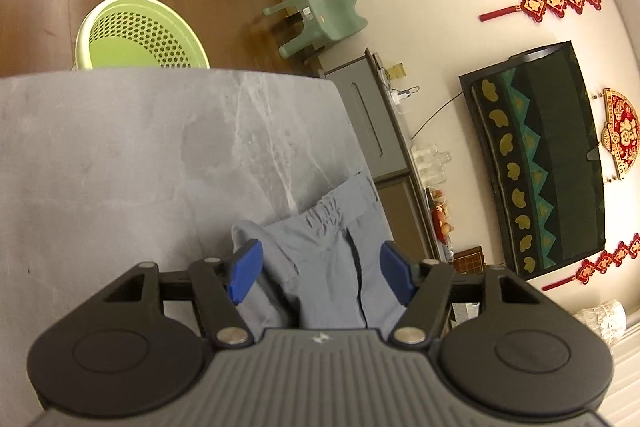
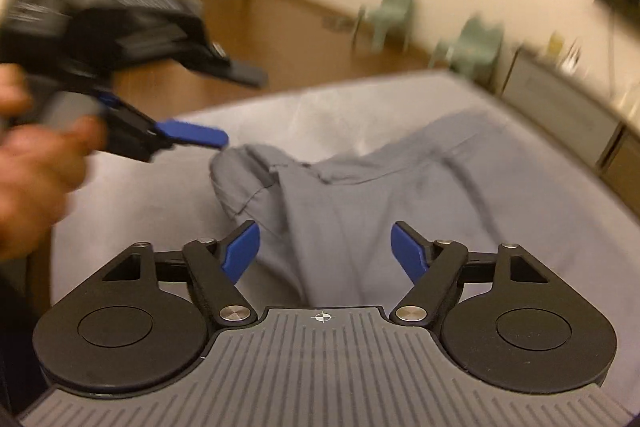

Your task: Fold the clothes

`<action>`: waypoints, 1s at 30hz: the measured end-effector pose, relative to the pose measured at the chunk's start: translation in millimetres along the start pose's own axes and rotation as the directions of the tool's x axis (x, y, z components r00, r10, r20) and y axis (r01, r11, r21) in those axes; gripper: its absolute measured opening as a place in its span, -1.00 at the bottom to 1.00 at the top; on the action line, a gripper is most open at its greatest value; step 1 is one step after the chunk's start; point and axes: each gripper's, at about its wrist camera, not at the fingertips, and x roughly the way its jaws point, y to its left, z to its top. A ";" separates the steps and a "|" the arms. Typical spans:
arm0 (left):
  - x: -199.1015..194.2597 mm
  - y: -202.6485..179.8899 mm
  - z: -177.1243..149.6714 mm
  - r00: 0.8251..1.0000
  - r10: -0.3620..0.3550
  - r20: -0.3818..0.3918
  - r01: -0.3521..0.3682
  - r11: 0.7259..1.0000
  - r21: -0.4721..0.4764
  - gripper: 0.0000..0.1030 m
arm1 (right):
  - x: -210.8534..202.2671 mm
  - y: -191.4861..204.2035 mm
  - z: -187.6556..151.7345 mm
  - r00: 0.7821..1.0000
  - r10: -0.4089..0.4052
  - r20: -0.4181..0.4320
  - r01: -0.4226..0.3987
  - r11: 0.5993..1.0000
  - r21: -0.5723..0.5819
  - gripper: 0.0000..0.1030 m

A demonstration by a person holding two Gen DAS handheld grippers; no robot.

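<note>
Standing beyond the counter's [image 1: 120, 155] far edge on the left, the green perforated basket [image 1: 140, 39] hides its contents. Rightward, grey-blue trousers [image 1: 332, 251] lie crumpled on the counter; left claw [image 1: 322, 273] and right claw [image 2: 324, 253] hover above, parted, empty.

No words, brand names or numbers can be read in either view. The only signs are two small white marks: an angular emblem [image 1: 320, 338] on the ribbed grey housing just behind and midway between the left gripper's fingers, and a crosshair circle [image 2: 322, 317] at the same spot behind the right gripper's fingers. The red wall ornaments [image 1: 544, 3] far beyond the fingers may carry characters, too small to read.
</note>
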 end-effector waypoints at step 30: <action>96.0 -12.2 -46.3 0.964 0.193 -0.181 -0.154 0.966 0.207 -0.89 | -51.9 -57.2 -5.8 0.990 0.099 0.100 -0.120 0.966 0.227 -0.55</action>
